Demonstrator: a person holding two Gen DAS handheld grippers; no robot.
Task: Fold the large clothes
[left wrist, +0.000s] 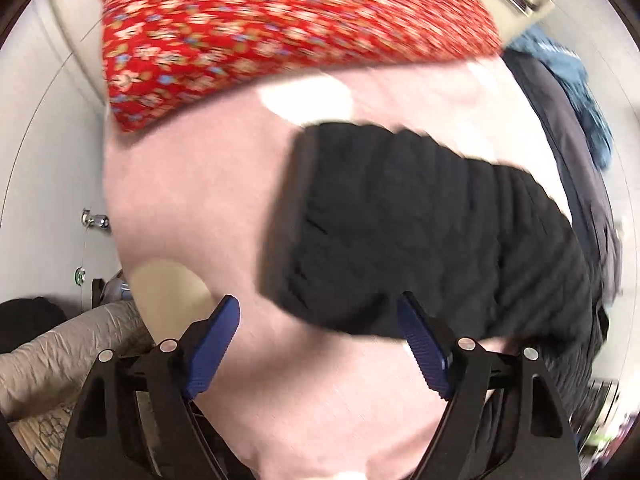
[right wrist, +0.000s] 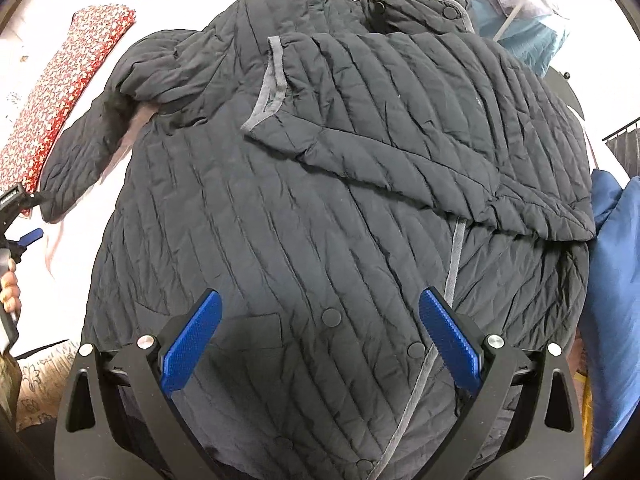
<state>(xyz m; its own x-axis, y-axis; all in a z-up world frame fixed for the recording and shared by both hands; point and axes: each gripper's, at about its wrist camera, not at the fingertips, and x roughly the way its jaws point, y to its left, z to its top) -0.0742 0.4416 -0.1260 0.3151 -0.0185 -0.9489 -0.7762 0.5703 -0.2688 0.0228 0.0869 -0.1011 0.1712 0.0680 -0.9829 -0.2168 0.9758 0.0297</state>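
A dark quilted jacket [right wrist: 280, 208] with grey trim lies spread on a pale pink bed sheet [left wrist: 192, 184]. One sleeve [right wrist: 384, 128] is folded across its front. The other sleeve [right wrist: 76, 160] sticks out to the left; in the left wrist view its cuff end [left wrist: 400, 232] lies just ahead of my left gripper [left wrist: 318, 304], which is open and empty. My right gripper [right wrist: 320, 300] is open and empty, hovering over the jacket's lower front near the snap buttons. The left gripper also shows at the left edge of the right wrist view [right wrist: 24, 236].
A red floral pillow [left wrist: 280, 28] lies at the head of the bed, also in the right wrist view [right wrist: 68, 92]. Blue fabric [right wrist: 616, 288] sits at the jacket's right side. Teal clothing [left wrist: 576, 80] lies beyond the jacket. A beige quilt [left wrist: 60, 352] is beside the bed.
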